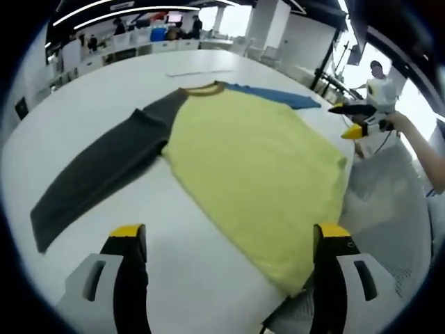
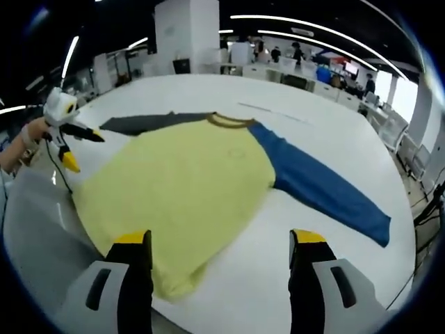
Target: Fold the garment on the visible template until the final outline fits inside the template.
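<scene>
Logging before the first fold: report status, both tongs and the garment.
Left tongs open, empty. Right tongs open, empty. Shirt spread flat on white table, both sleeves out, unfolded. Nothing on it.

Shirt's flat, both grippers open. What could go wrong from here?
1. The shirt's hem hangs off the table edge; a pull there might drag it off.
2. The grey sleeve and blue sleeve are spread wide apart, so they may bunch when folded in.
3. No template outline is visible, so fit is hard to judge.
</scene>
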`<state>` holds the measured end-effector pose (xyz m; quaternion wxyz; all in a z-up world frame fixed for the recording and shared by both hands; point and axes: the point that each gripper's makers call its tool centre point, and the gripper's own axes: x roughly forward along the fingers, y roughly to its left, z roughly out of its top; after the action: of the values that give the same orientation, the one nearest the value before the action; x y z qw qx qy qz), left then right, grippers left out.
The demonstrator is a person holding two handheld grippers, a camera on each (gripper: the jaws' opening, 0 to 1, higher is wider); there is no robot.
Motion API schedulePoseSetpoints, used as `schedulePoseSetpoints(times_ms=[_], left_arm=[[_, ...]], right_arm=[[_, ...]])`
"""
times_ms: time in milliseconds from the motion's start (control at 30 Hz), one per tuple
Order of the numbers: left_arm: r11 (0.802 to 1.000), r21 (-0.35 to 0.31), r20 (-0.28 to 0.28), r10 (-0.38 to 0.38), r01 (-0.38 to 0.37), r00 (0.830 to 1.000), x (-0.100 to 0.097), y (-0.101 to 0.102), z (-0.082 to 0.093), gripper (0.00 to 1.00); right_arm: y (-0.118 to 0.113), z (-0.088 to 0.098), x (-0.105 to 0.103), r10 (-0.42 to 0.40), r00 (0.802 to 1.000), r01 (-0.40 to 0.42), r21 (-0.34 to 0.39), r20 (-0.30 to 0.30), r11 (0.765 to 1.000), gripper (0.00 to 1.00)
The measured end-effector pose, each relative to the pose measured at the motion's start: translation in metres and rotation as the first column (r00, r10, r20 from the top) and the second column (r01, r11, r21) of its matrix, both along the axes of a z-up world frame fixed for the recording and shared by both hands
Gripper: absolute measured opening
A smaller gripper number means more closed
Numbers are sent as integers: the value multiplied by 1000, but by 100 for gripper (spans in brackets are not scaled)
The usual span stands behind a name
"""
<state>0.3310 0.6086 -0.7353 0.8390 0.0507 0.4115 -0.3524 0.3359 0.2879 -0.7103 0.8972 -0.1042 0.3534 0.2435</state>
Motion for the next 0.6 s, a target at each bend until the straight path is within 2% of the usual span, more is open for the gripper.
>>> schedulePoseSetpoints(times_ms=[267, 600], left_arm=[[1000, -13, -9, -5, 4, 1000, 2, -6, -3, 93], [1000, -26, -21, -14, 14, 1000, 3, -10, -8, 86]], right_arm=[[-2, -8, 3, -7, 1000, 7, -2, -18, 1000, 79], [1, -18, 4, -3, 999, 3, 2, -47, 1000, 75]])
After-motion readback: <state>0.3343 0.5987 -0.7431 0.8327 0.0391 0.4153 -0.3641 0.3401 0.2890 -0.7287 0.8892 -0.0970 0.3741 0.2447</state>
